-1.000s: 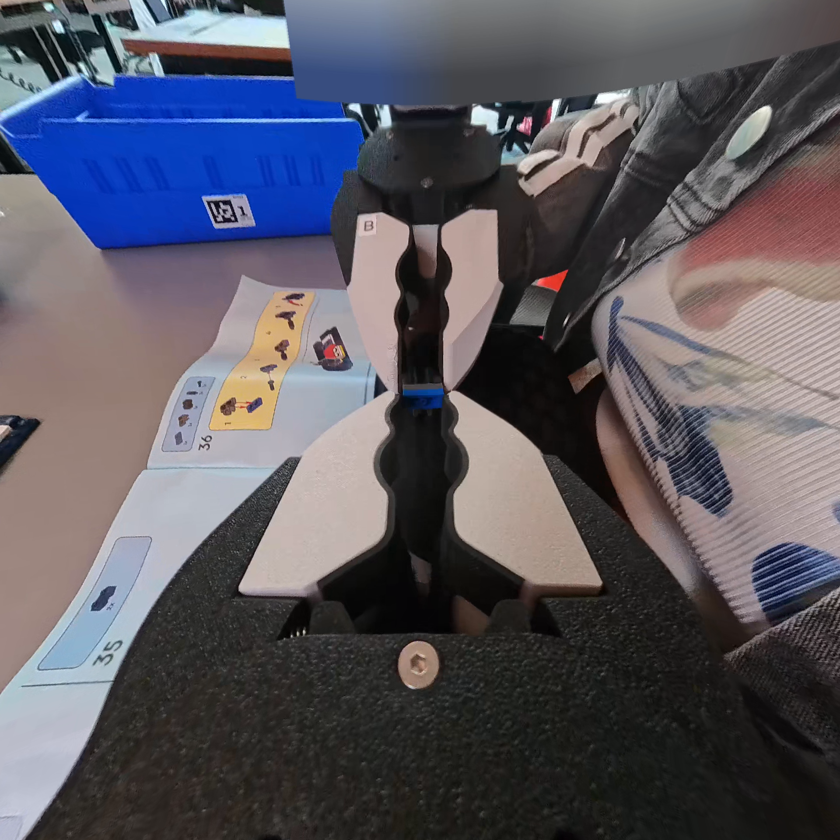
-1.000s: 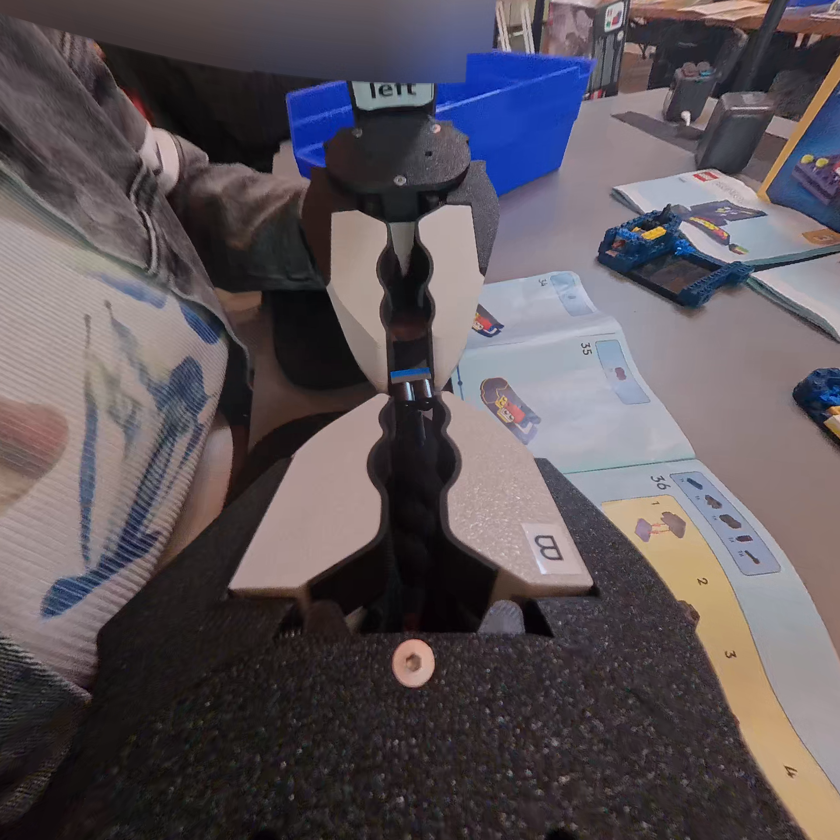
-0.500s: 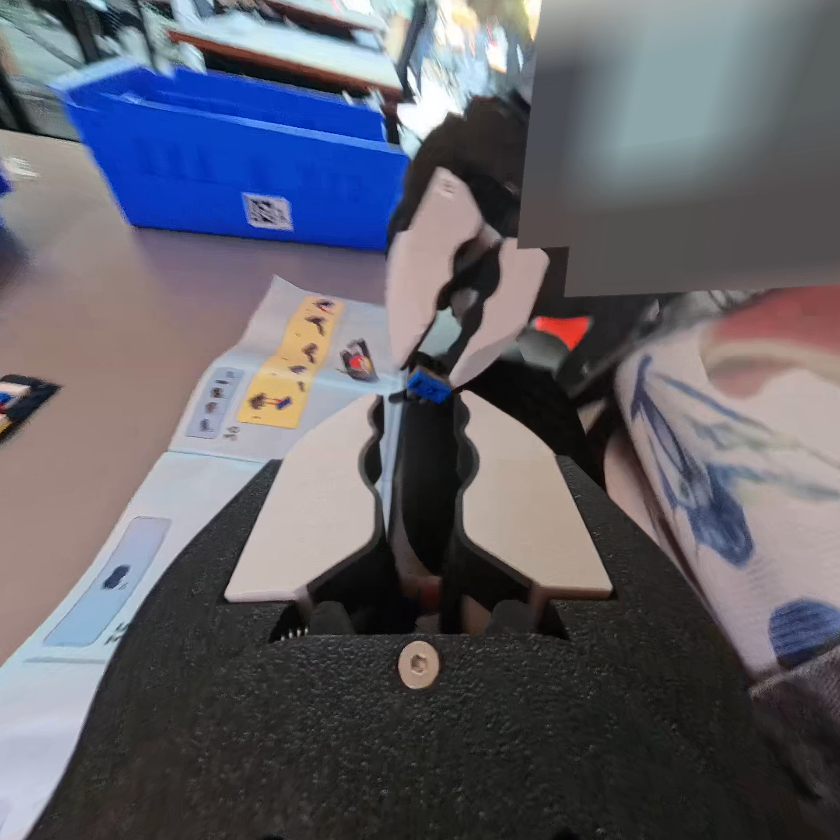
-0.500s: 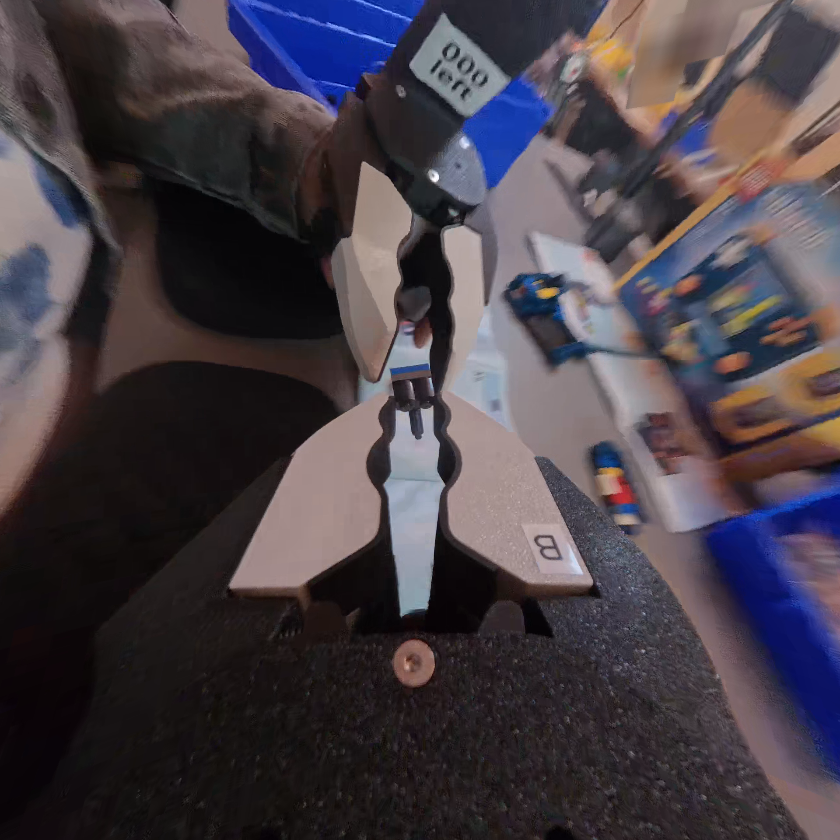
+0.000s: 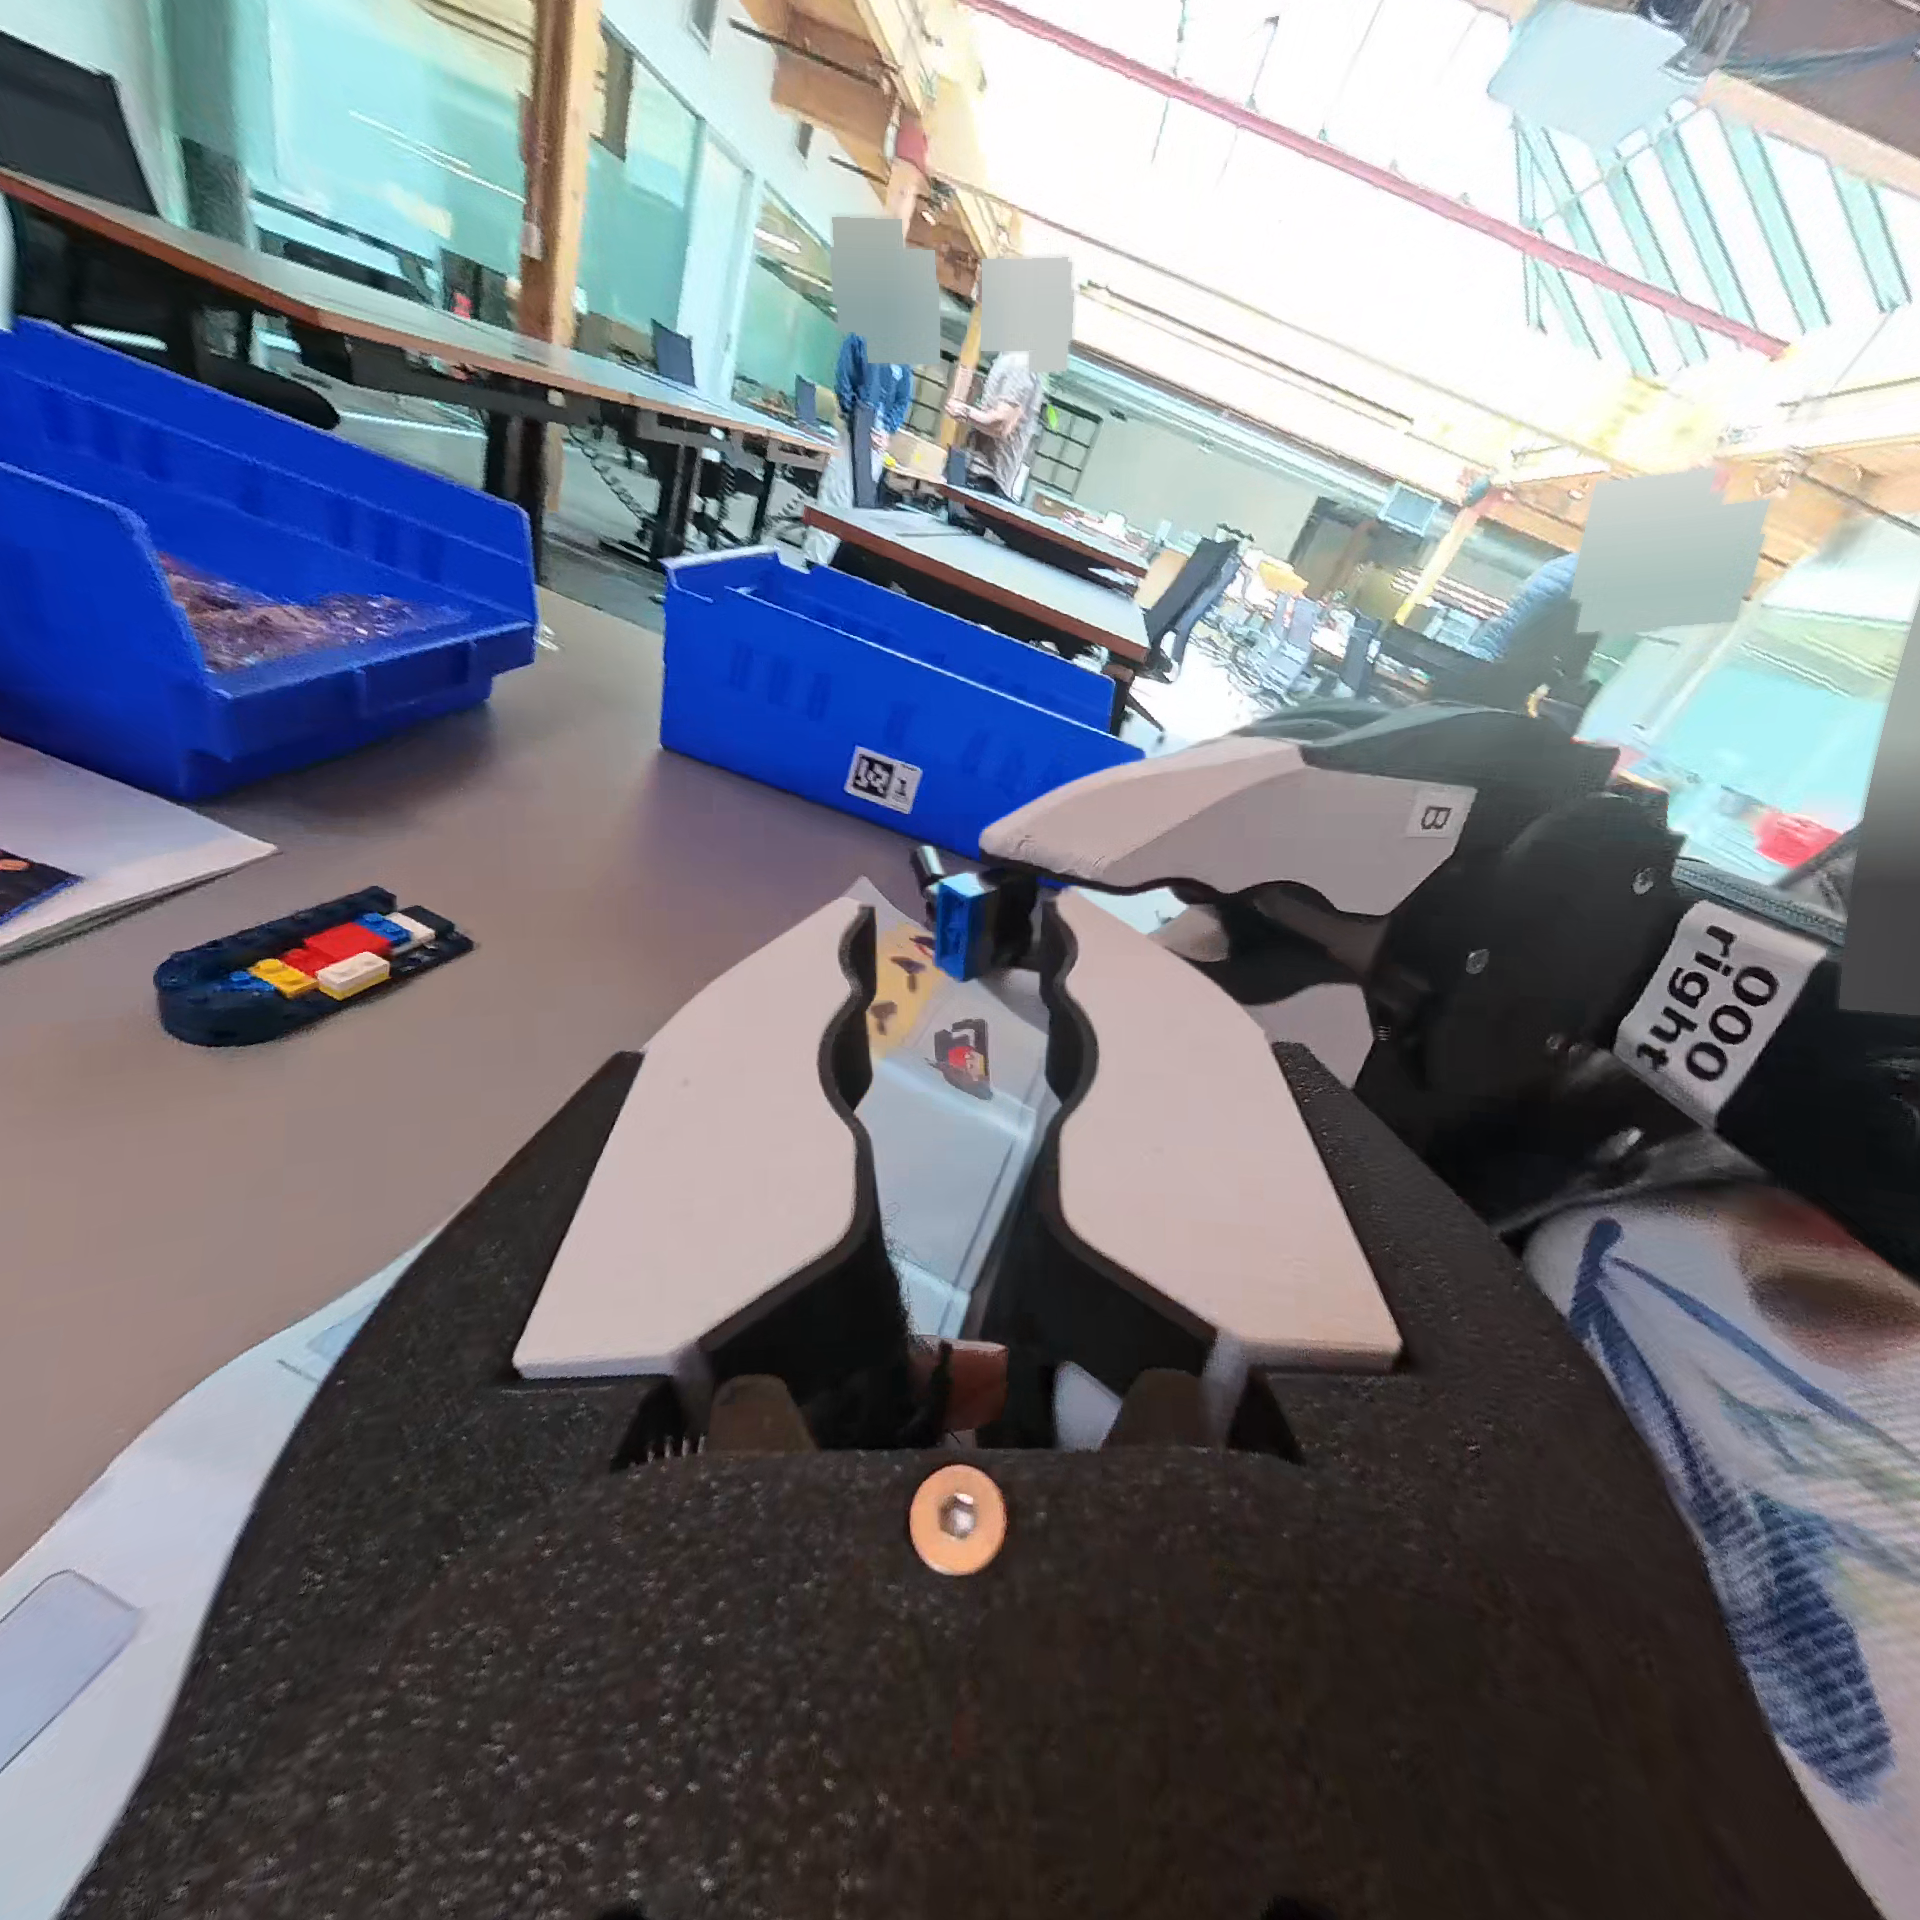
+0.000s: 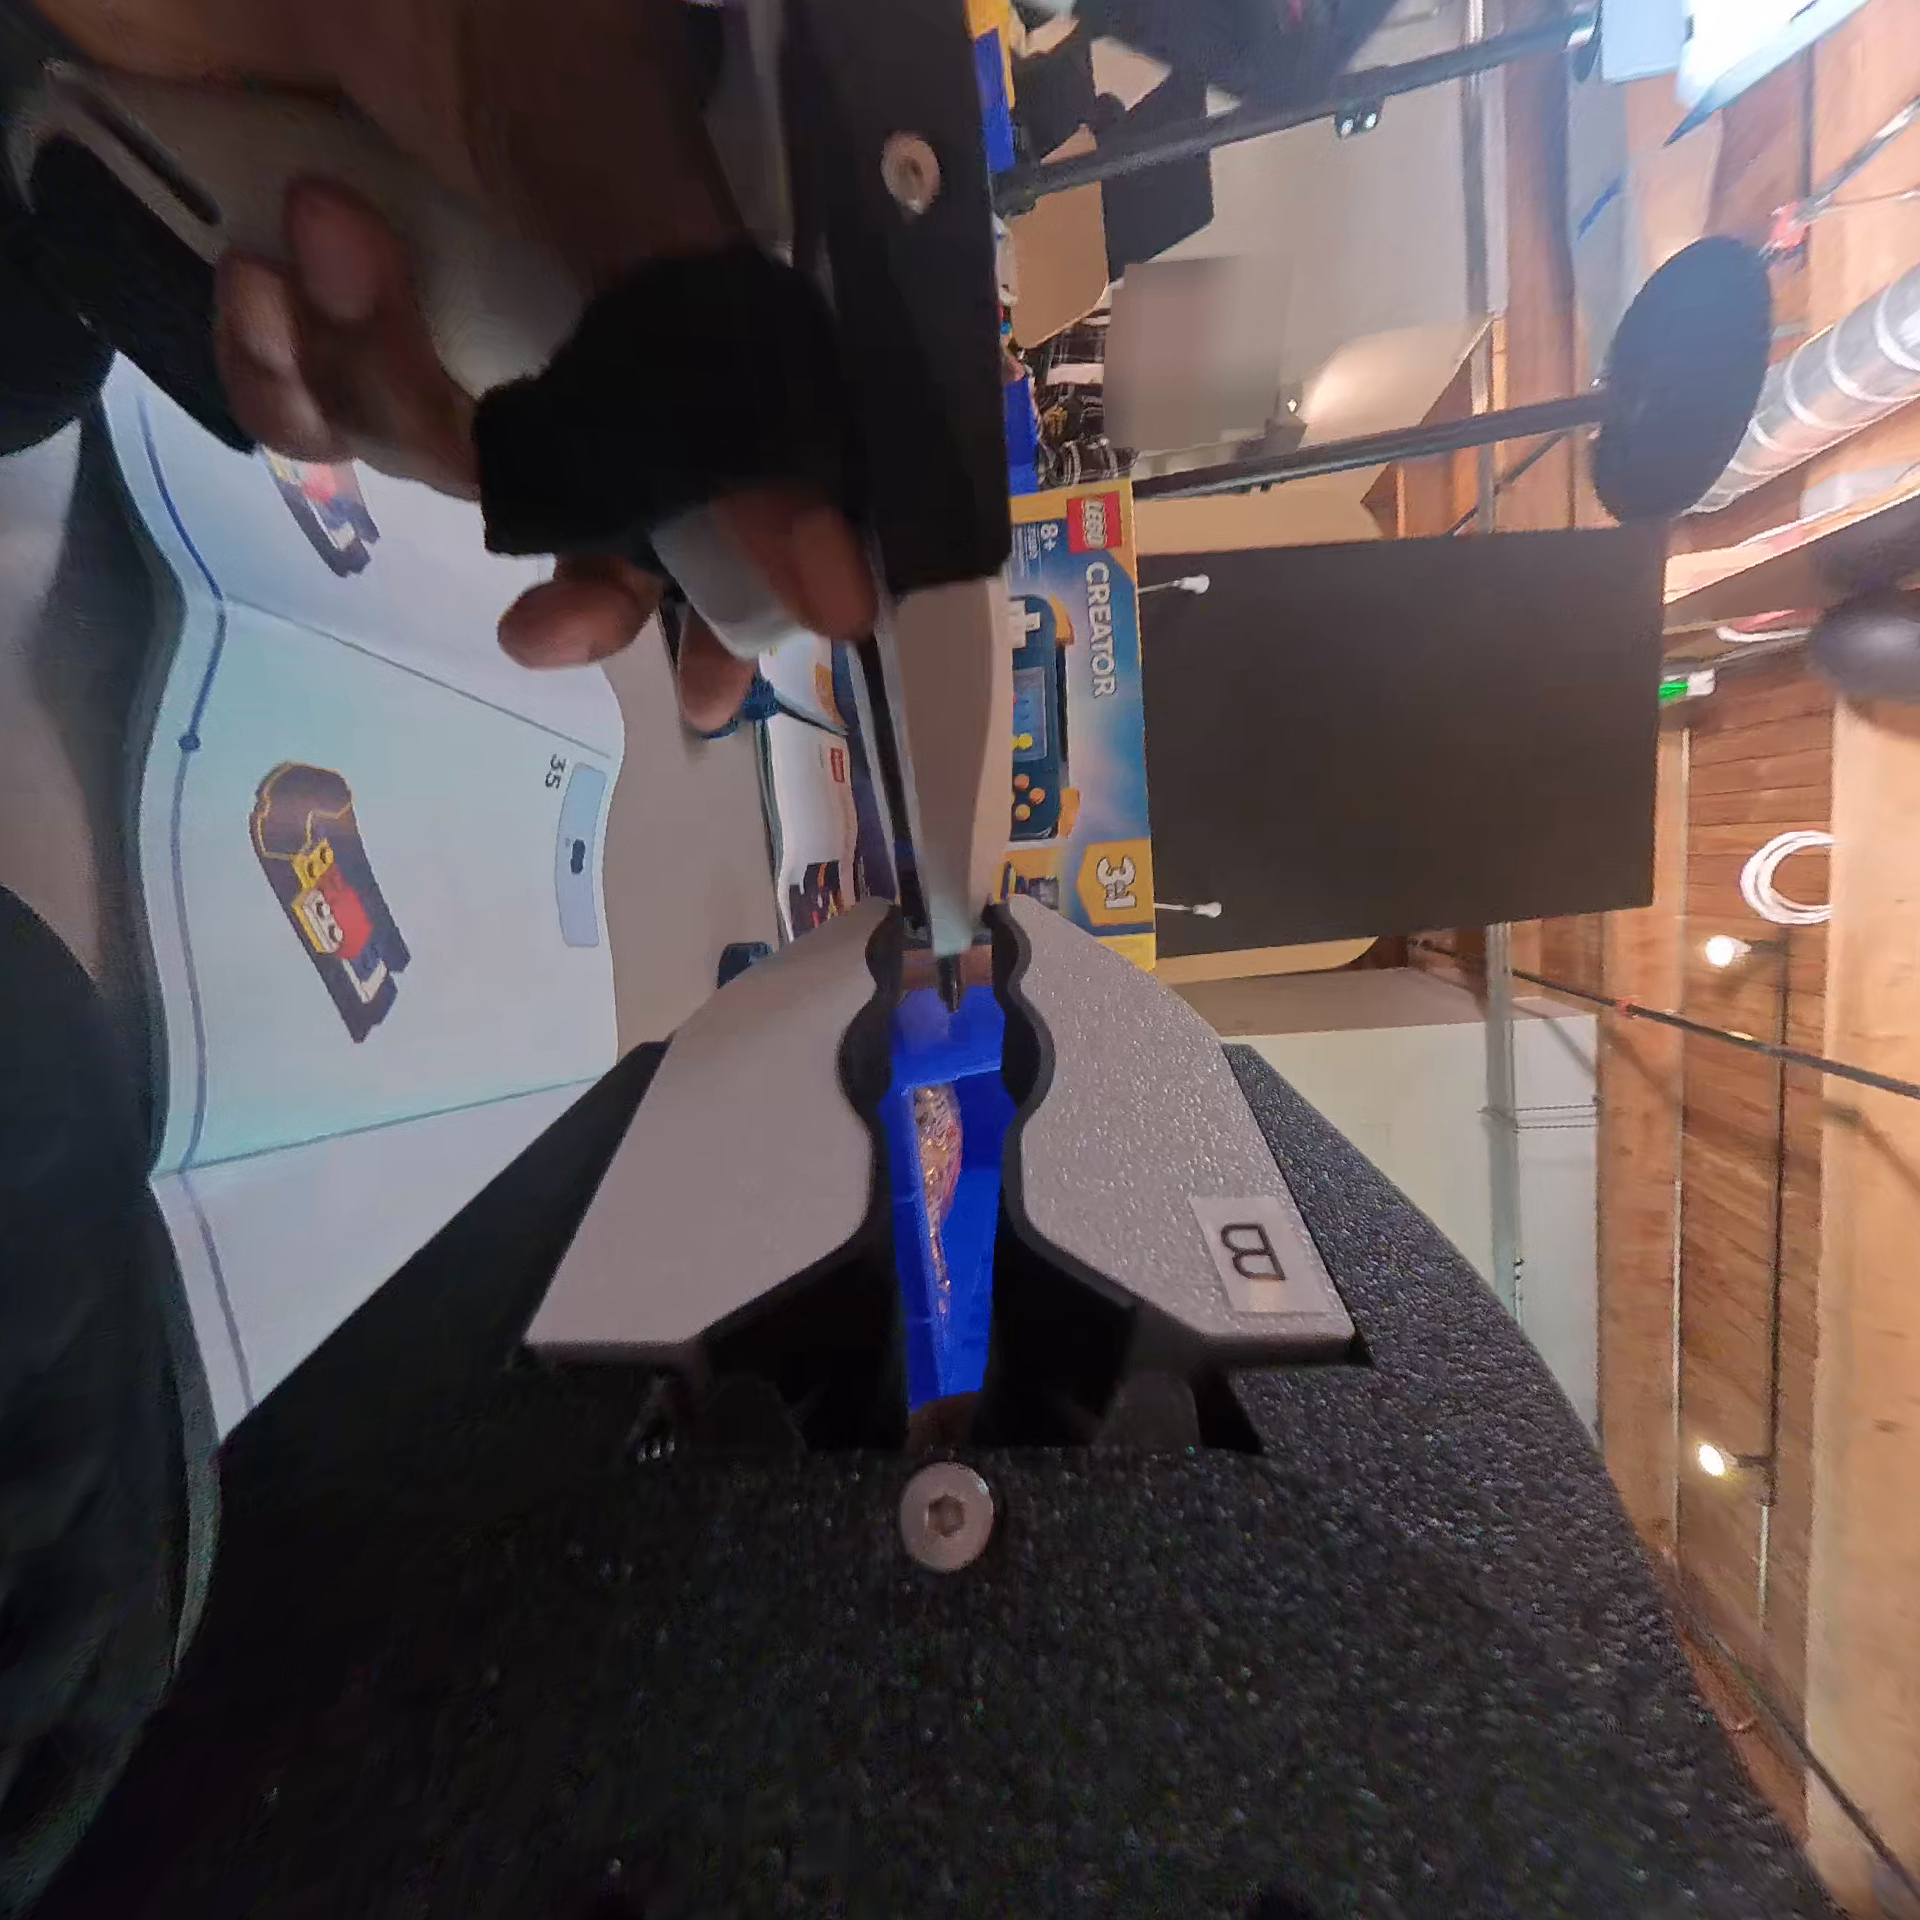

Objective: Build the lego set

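right gripper (image 5: pixel 1023 883) comes in sideways, pinched on a small blue brick (image 5: pixel 961 925) with a black pin. left gripper (image 5: pixel 961 920) fingers stand apart around the brick, not touching. instruction booklet (image 5: pixel 935 1049) lies below the brick. risk: shallow pinch lets the brick twist out and drop.

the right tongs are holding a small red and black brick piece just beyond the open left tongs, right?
Not red: the left wrist view shows the small blue and black brick piece gripped by the right tongs, just beyond the open left tongs.
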`<control>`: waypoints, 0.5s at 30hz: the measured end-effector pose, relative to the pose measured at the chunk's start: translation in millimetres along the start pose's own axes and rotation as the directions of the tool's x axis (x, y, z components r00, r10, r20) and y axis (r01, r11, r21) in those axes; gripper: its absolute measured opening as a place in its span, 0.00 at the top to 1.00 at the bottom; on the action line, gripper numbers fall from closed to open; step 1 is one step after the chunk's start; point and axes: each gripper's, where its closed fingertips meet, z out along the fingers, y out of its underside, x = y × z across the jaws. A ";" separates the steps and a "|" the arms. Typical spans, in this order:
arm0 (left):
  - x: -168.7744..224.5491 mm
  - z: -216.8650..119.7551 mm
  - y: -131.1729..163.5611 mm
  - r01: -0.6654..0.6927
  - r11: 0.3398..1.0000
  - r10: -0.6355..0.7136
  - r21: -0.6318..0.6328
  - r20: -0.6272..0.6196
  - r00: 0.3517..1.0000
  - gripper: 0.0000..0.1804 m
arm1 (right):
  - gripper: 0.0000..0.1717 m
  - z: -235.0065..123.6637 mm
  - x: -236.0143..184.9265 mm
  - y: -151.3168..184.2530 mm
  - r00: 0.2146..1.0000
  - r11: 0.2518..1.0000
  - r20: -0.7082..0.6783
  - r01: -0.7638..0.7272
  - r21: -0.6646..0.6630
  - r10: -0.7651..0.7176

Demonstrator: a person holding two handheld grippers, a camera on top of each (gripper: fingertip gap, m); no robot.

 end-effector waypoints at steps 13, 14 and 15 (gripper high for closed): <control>36.0 -25.3 -18.2 0.547 0.832 -0.504 -0.092 -0.539 0.675 0.89 | 0.83 -30.9 12.5 -25.7 0.732 0.661 0.518 -0.656 0.363 0.443; 35.2 -25.0 -17.7 0.557 0.825 -0.513 -0.094 -0.540 0.668 0.89 | 0.86 -33.8 17.9 -25.9 0.718 0.618 0.532 -0.679 0.395 0.449; 36.6 -25.1 -16.6 0.555 0.825 -0.516 -0.106 -0.545 0.661 0.89 | 0.88 -33.2 20.8 -24.5 0.732 0.616 0.517 -0.668 0.417 0.444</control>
